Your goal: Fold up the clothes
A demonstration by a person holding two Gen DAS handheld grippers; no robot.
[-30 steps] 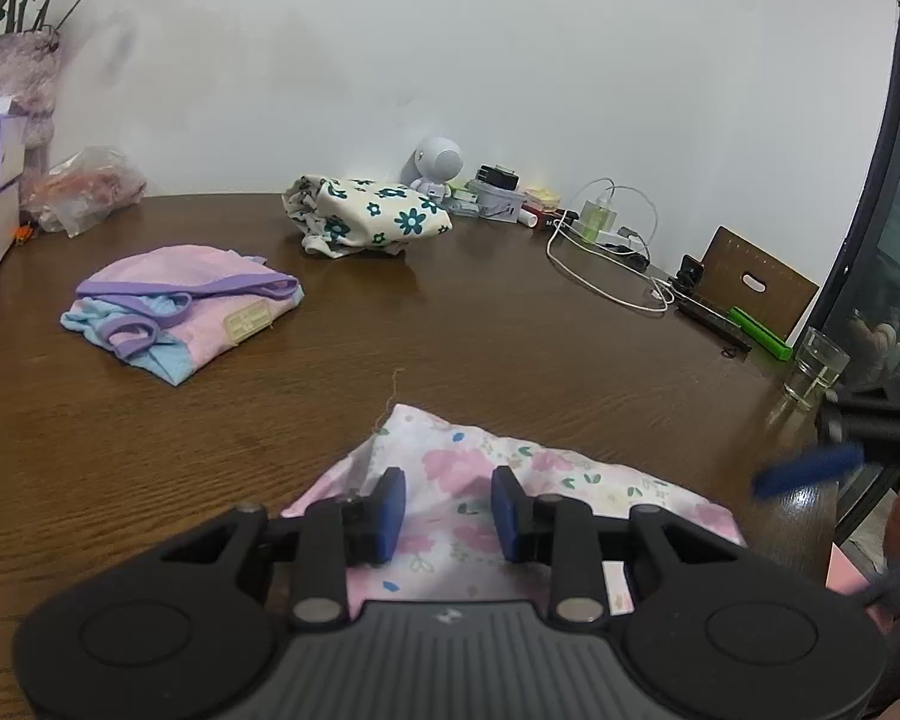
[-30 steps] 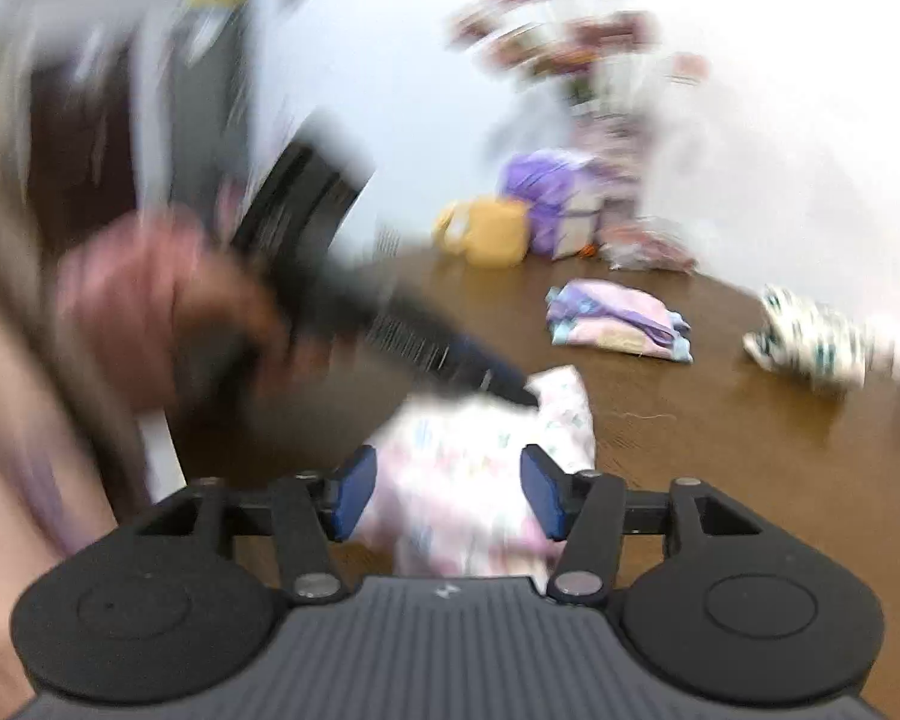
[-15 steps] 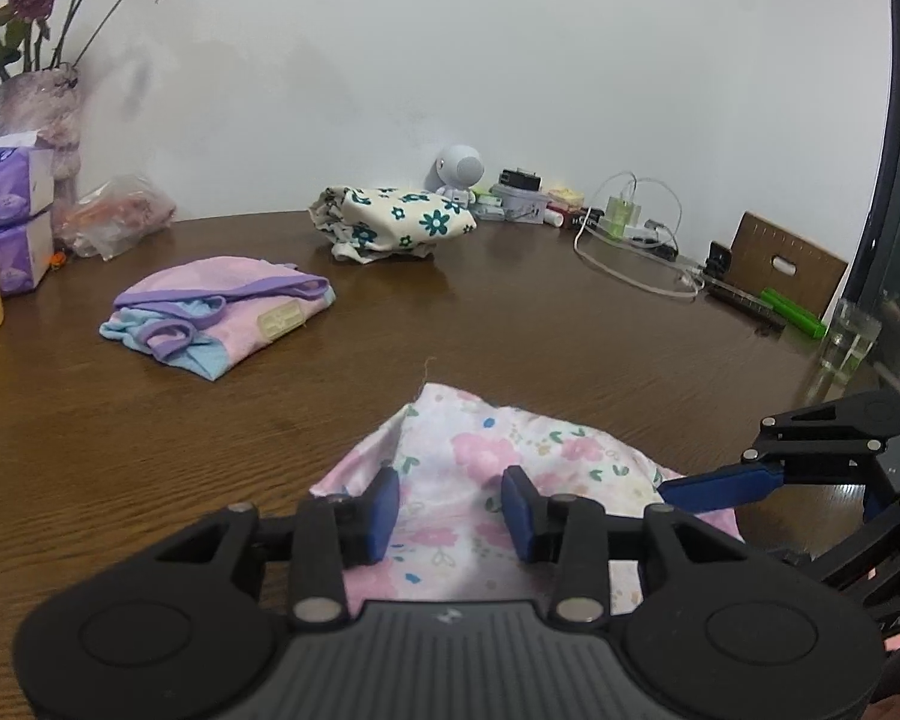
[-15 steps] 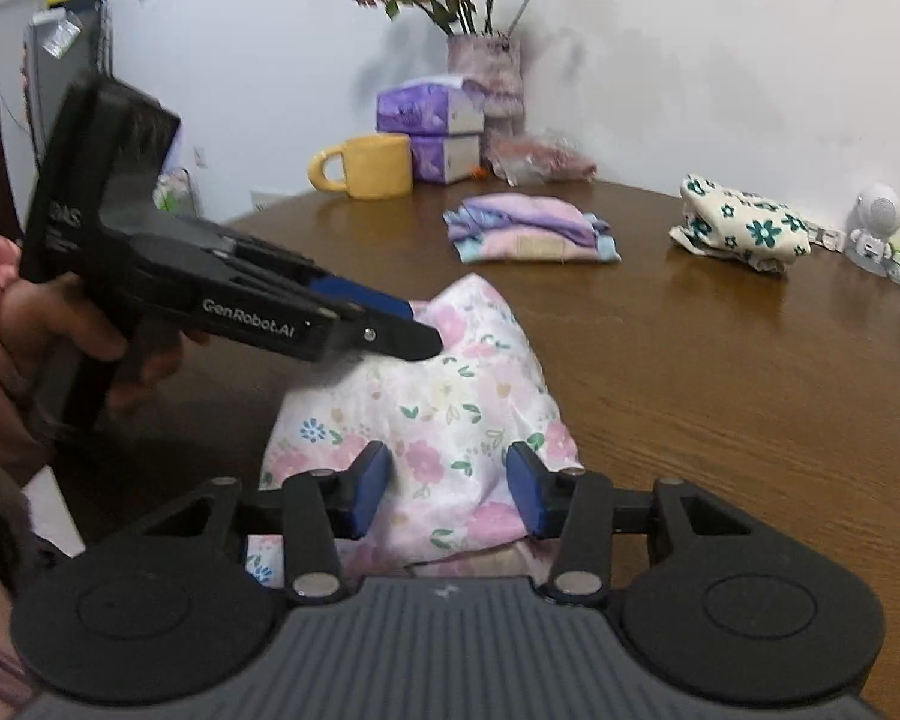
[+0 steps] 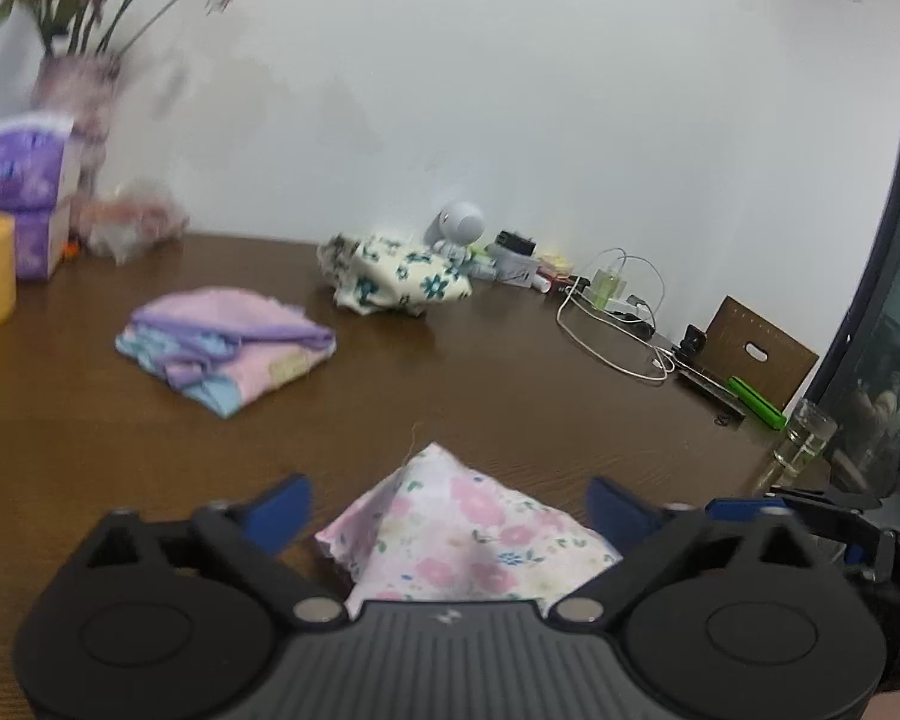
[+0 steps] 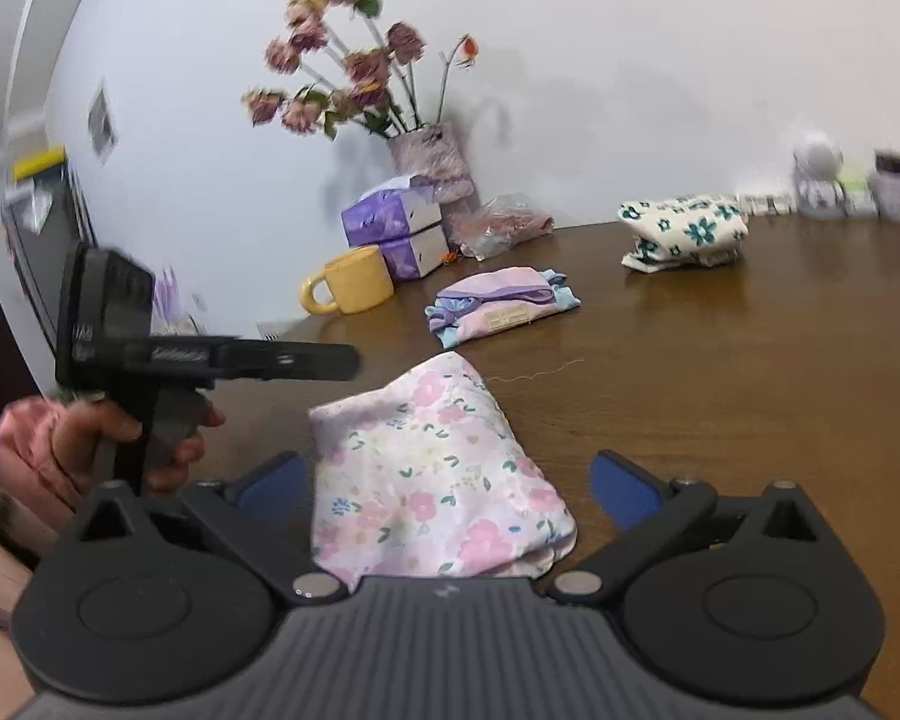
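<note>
So both claws are spread wide and holding nothing — the left claw (image 5: 447, 507) and the right claw (image 6: 444, 489) each frame the pink floral garment (image 6: 426, 480), which lies in a compact, doubled-over bundle at the near edge of the bench (image 6: 750, 396). Further in sit a folded pink-and-purple piece (image 6: 498, 306) and a cream one with teal flowers (image 6: 684, 234), toward the far edge. Honestly it fits two readings: a fold on the floral one just let go, or a fresh grab coming. Any next pinch would need a clean edge — the bundle looks soft and slippery.
</note>
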